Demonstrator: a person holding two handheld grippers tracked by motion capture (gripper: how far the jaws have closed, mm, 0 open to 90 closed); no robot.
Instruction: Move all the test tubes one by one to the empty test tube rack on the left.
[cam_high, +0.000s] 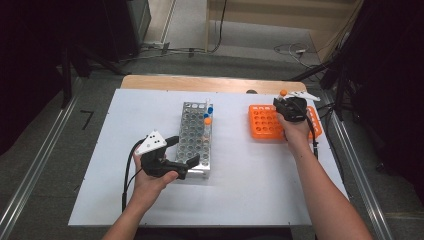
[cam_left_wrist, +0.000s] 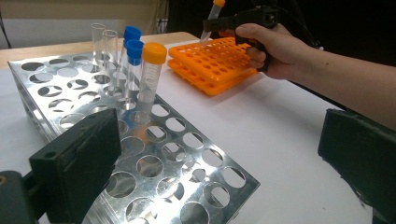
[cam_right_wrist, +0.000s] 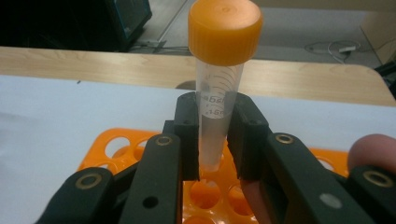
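1. The left tongs (cam_high: 186, 151) stand wide open and empty at the near end of the perforated shiny metal tube rack (cam_high: 196, 136); a nudge could slide it and rattle its capped tubes.
2. The right tongs (cam_right_wrist: 215, 135) grip a clear plastic orange-capped tube (cam_right_wrist: 219, 93) upright over the orange plastic rack (cam_high: 267, 122) on the white worktop (cam_high: 250, 190); if misaligned, the tip may catch a hole's rim and slip.

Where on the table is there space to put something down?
The white table is bare in front, between the two arms, and at far left beside the metal rack. A narrower strip lies between that rack and the orange rack. It is crowded at the metal rack's far end, where capped tubes stand, and over the orange rack.
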